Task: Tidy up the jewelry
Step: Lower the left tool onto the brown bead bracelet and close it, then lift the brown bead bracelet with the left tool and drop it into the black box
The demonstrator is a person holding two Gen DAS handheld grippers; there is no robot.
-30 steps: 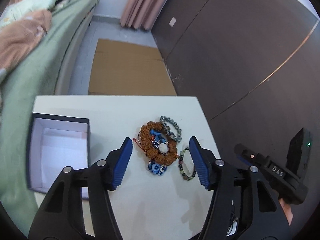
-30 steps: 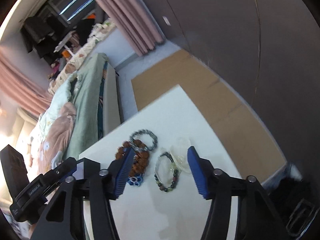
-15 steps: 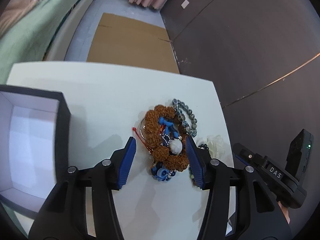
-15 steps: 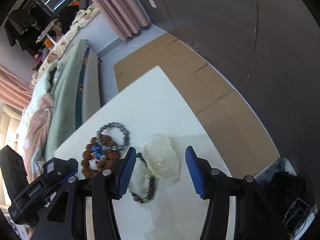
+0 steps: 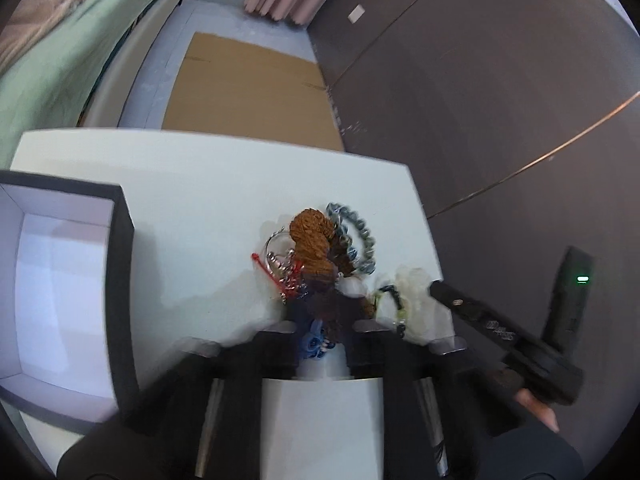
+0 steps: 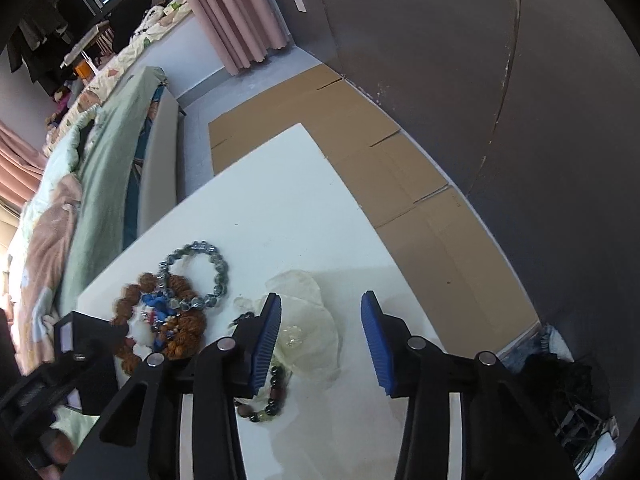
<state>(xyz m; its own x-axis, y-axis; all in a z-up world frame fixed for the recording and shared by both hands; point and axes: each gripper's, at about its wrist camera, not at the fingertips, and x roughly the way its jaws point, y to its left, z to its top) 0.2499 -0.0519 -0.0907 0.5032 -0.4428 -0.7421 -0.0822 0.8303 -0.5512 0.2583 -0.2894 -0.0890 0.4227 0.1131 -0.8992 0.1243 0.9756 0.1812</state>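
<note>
A pile of jewelry lies on the white table [image 5: 208, 184]. My left gripper [image 5: 323, 316] has closed on the brown seed-bead bracelet [image 5: 314, 236], which rises tilted with blue beads [image 5: 316, 342] and a red cord [image 5: 264, 266] tangled in it. A grey bead bracelet [image 5: 360, 236] lies just right of it. In the right wrist view the brown bracelet [image 6: 184, 324] and grey bracelet [image 6: 212, 264] lie left. My right gripper [image 6: 320, 340] is open over a clear plastic pouch [image 6: 308, 320]. A dark mixed-bead bracelet [image 6: 268, 396] lies under its left finger.
An open black box with a white inside [image 5: 60, 292] stands at the table's left. A bed with a green cover [image 6: 96, 168] lies beyond the table. Flat cardboard [image 5: 248, 92] covers the floor. A dark wall [image 5: 480, 80] runs along the right.
My left gripper moved down onto the pile and shut on the brown bracelet, lifting one side. My right gripper moved forward over the plastic pouch and stayed open.
</note>
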